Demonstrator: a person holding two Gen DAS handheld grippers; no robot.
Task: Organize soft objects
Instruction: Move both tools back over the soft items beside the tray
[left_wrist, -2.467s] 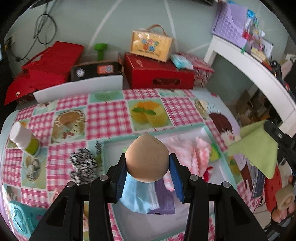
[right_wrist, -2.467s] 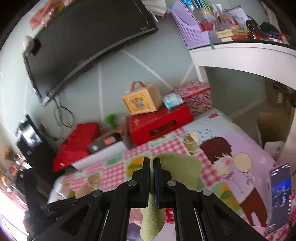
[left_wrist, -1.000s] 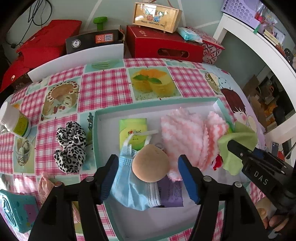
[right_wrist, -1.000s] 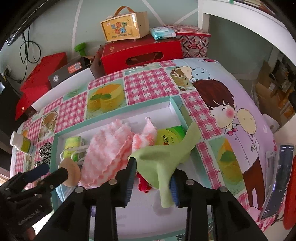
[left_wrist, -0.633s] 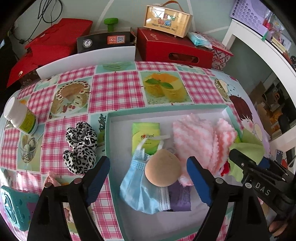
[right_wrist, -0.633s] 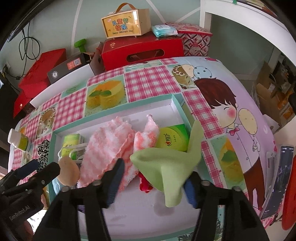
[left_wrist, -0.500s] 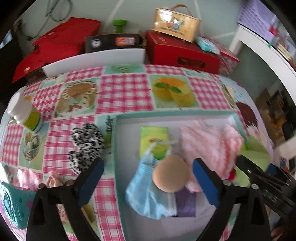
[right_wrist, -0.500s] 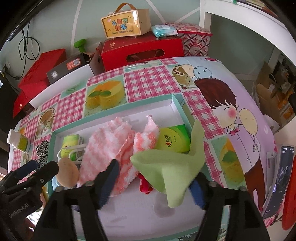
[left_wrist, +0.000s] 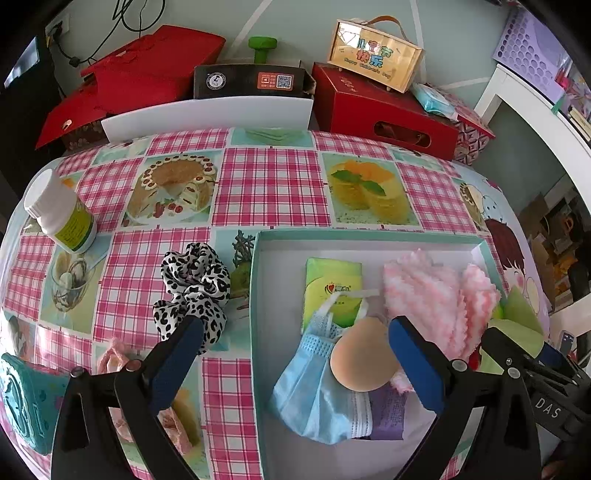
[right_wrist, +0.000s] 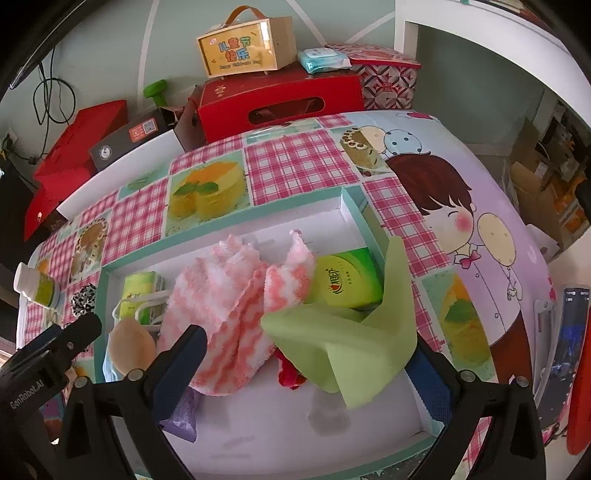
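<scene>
Both pairs of fingers stand wide apart, having just been opening: the left gripper (left_wrist: 295, 360) over the beige sponge (left_wrist: 364, 354), the right gripper (right_wrist: 310, 369) with the green cloth (right_wrist: 354, 343) loose between them. The cloth lies inside the tray (right_wrist: 221, 229) at its right wall, its long fold pointing up that wall; it could likely slump over the edge onto the counter (left_wrist: 269, 184).

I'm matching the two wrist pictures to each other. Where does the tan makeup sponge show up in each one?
Left wrist: the tan makeup sponge lies low and right of centre, on the blue face mask in the tray.
Right wrist: the sponge is at lower left.
Shared landmark: the pink fluffy cloth beside it.
</scene>
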